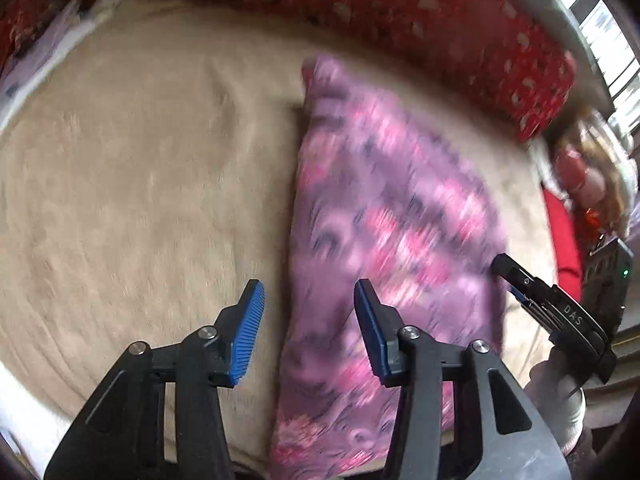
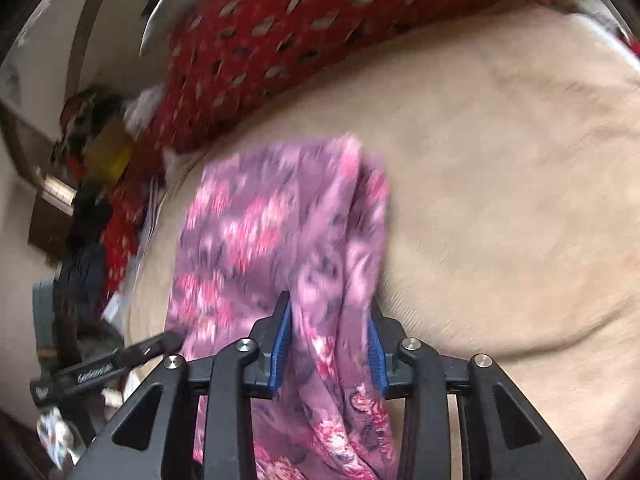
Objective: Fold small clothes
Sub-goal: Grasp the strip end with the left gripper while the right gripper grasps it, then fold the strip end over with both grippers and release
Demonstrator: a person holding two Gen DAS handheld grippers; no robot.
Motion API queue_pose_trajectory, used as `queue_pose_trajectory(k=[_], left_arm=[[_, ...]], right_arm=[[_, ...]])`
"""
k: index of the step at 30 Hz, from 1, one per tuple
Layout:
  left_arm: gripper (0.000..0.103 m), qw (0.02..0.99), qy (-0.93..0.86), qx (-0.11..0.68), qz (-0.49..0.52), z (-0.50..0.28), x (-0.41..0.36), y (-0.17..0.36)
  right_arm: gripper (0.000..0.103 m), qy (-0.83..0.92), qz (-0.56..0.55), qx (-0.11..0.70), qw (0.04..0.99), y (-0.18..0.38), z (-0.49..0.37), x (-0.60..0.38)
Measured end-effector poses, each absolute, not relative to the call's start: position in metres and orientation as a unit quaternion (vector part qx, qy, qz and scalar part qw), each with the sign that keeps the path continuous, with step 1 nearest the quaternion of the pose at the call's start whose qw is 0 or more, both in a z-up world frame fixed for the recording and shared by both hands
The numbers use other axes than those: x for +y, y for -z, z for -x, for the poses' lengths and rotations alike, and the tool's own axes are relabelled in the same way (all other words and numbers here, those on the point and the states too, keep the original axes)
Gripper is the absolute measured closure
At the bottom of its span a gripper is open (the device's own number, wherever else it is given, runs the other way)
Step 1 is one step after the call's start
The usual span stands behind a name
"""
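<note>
The beige blanket (image 1: 120,168) carries the purple-pink garment (image 1: 380,216), a folded strip running from 12 to 6 o'clock. Left gripper (image 1: 308,332): released, empty. Right gripper (image 2: 330,344): jaws apart astride a cloth ridge, pads apparently not clamping. Judged step: fold laid. Next: regrip an end.

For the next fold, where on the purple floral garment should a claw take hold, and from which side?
Probably at the near end of the purple floral garment, coming from the near edge of the beige blanket. It lies as a long strip running away from the claws, and its near end already bunches between the right claw pads, giving a raised edge to pinch.
</note>
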State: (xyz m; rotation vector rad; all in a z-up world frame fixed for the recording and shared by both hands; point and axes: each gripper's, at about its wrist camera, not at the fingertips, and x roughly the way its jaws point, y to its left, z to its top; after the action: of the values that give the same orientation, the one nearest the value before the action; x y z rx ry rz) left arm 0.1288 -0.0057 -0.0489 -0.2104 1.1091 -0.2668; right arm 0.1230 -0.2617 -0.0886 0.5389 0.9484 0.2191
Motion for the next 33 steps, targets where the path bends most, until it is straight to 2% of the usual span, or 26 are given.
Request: queue_pose_trajectory(k=[3,6,7,8,9,10,12,14,16,20,21,23,24,26,31,33], left_arm=[[0.057,0.846,0.131,0.508,0.093,-0.148,-0.021,0.036],[0.052,0.853,0.119,0.506,0.053,-0.174,-0.044,0.042],[0.051,0.853,0.112,0.509,0.039,-0.184,-0.05,0.048],[0.049,0.85,0.096,0.517,0.021,-0.197,-0.055,0.06],[0.037,0.845,0.089,0.527,0.014,-0.205,-0.058,0.071],[0.024,0.838,0.086,0.539,0.02,-0.212,-0.056,0.082],[0.017,0.827,0.082,0.552,0.067,-0.225,-0.045,0.091],[0.018,0.814,0.095,0.565,0.099,-0.23,-0.033,0.089],[0.02,0.812,0.103,0.563,0.113,-0.222,-0.019,0.079],[0.02,0.837,0.108,0.53,0.086,-0.178,-0.007,0.064],[0.02,0.837,0.102,0.532,0.075,-0.168,-0.008,0.07],[0.017,0.829,0.098,0.549,0.049,-0.157,-0.017,0.091],[0.017,0.826,0.097,0.554,0.045,-0.155,-0.019,0.096],[0.018,0.829,0.095,0.55,0.044,-0.148,-0.019,0.085],[0.018,0.857,0.092,0.506,-0.001,-0.109,-0.014,0.058],[0.018,0.848,0.085,0.524,-0.013,-0.102,-0.017,0.077]], right_arm=[[0.06,-0.1,-0.249,0.427,0.864,0.071,-0.138,-0.263],[0.062,-0.106,-0.236,0.438,0.861,0.076,-0.163,-0.257],[0.066,-0.106,-0.234,0.441,0.86,0.08,-0.174,-0.256],[0.083,-0.107,-0.226,0.436,0.864,0.082,-0.179,-0.256],[0.089,-0.105,-0.213,0.433,0.869,0.084,-0.182,-0.254],[0.089,-0.1,-0.194,0.44,0.871,0.092,-0.187,-0.255],[0.086,-0.101,-0.198,0.458,0.861,0.111,-0.196,-0.259],[0.084,-0.116,-0.217,0.456,0.855,0.108,-0.196,-0.267],[0.076,-0.11,-0.208,0.449,0.862,0.094,-0.187,-0.273],[0.075,-0.186,-0.207,0.418,0.865,0.067,-0.148,-0.273],[0.069,-0.198,-0.202,0.416,0.864,0.068,-0.137,-0.272],[0.064,-0.187,-0.162,0.431,0.868,0.079,-0.126,-0.261],[0.053,-0.151,-0.097,0.469,0.865,0.1,-0.126,-0.248],[0.052,-0.145,-0.085,0.466,0.868,0.11,-0.122,-0.247],[0.05,-0.167,-0.121,0.468,0.859,0.079,-0.09,-0.253],[0.042,-0.171,-0.104,0.474,0.858,0.082,-0.076,-0.249]])
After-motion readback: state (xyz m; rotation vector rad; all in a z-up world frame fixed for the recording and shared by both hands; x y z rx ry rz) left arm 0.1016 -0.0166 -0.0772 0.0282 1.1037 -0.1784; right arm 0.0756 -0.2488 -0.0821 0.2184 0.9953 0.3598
